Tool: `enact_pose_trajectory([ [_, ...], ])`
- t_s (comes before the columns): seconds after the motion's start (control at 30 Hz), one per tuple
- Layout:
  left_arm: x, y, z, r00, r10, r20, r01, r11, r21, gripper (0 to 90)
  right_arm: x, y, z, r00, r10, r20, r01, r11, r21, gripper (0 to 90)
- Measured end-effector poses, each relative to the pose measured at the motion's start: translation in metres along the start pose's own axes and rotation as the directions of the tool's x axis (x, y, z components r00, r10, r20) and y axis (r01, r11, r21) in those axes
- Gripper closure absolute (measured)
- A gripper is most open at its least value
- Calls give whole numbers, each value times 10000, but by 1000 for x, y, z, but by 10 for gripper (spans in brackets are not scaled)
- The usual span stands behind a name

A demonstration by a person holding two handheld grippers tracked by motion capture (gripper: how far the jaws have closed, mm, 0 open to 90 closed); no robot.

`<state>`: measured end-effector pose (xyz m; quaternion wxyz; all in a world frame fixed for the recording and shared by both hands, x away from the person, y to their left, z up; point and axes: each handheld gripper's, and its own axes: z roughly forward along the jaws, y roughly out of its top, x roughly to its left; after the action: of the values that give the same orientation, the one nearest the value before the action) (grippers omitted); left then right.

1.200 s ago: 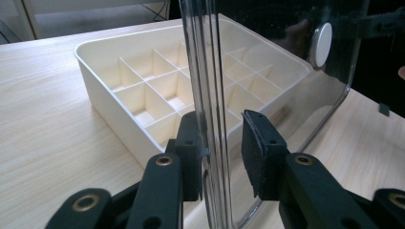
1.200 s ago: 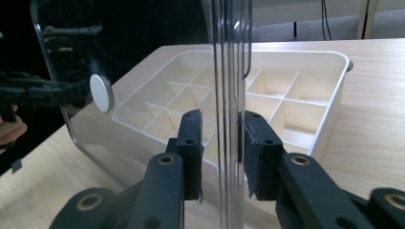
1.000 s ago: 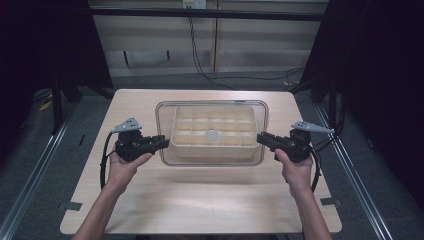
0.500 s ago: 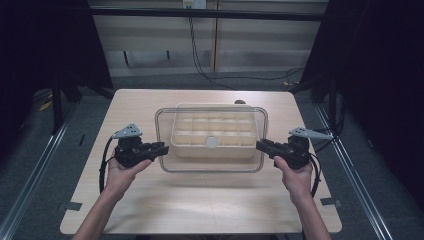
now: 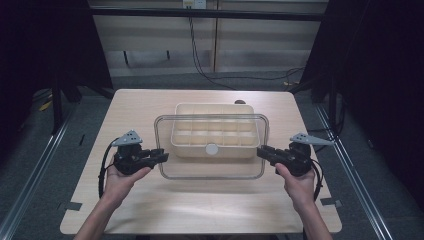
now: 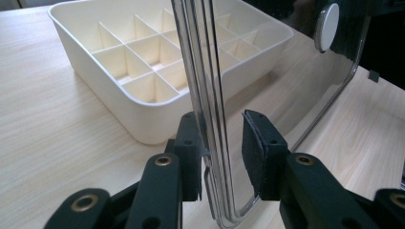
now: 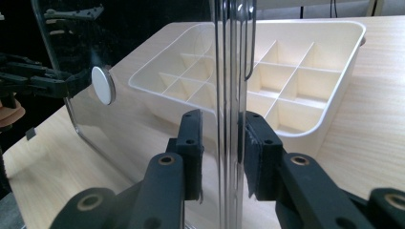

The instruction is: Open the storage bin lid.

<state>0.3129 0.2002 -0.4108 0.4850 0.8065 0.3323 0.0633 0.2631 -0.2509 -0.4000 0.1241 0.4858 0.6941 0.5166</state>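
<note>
Tabletop [image 5: 150,210] first, pale wood, filling the middle of the high view from the lower edge up past centre. On it, just above centre frame, sits the cream divided tray [image 5: 190,112], its grid of small compartments visible and bare. Overlapping the tray's near side is the clear lid [image 5: 210,170], a rounded see-through rectangle with a white round knob [image 5: 211,149] at its middle; it reaches lower in the frame than the tray does. At lower left, the left tool [image 5: 161,156] comes in sideways at the lid's left edge, a hand [image 5: 120,177] behind it. At lower right, the right tool [image 5: 262,151] meets the lid's right edge, with the other hand [image 5: 295,180] wrapped round it. Now the left gripper view: lid edge running up the centre between the two black jaws, one jaw right against it, the other with a small gap, so only part-closed. In the right gripper view the jaws sit close on either side of the lid rim, though whether they truly pinch it I cannot tell.
</note>
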Motion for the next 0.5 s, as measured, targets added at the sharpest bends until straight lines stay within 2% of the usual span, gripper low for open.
enact_pose_trajectory([
  [0.1,-3,-3,-2,10000,24,14,-24,10000,50,694,0,-3,-1,10000,-10,-16,10,10000,1,714],
  [0.23,-4,-7,-5,9993,-247,281,246,9997,12,702,3,-6,-4,10000,62,54,-62,10000,25,714],
  [0.5,-11,-15,-8,9995,-214,244,214,9998,-12,703,7,-11,-9,9996,239,-159,-238,9997,83,716],
])
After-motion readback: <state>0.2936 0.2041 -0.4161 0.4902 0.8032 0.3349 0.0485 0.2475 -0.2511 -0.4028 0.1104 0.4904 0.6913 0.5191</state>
